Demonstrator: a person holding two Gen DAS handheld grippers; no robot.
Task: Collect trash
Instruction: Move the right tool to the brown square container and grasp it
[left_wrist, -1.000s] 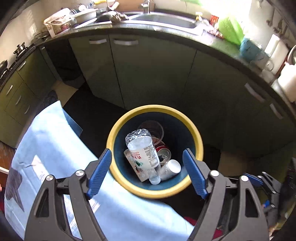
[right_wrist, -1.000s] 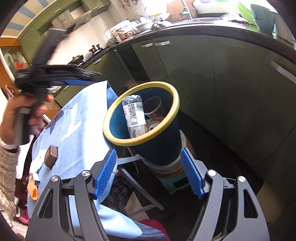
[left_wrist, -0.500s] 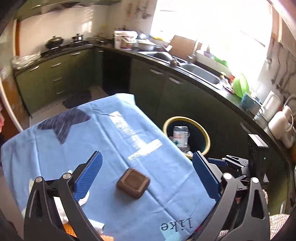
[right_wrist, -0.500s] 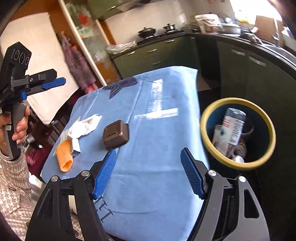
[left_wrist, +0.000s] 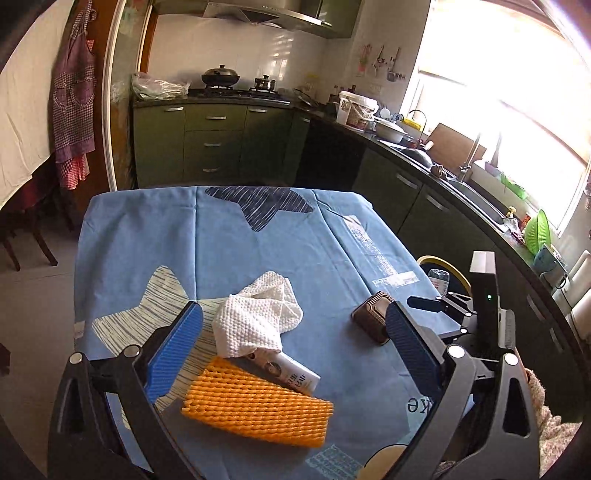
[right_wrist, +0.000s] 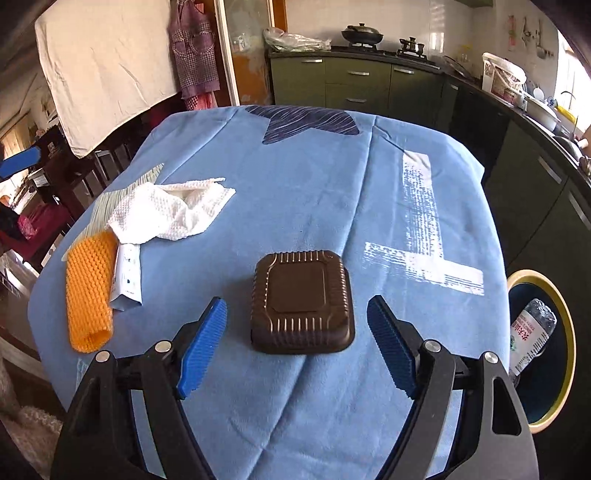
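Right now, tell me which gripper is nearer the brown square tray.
Right. The right gripper is open with the brown square tray between its fingers, not touching. The left gripper is open around the white paper towel, with the tray beside its right finger.

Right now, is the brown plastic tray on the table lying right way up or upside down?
Upside down. The brown tray shows its flat, ribbed base facing up on the blue tablecloth, no hollow visible.

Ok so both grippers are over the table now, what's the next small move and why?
Probably ease the right gripper forward and close on the brown tray: it sits just ahead of the open jaws, untouched, with the bin close beside the table.
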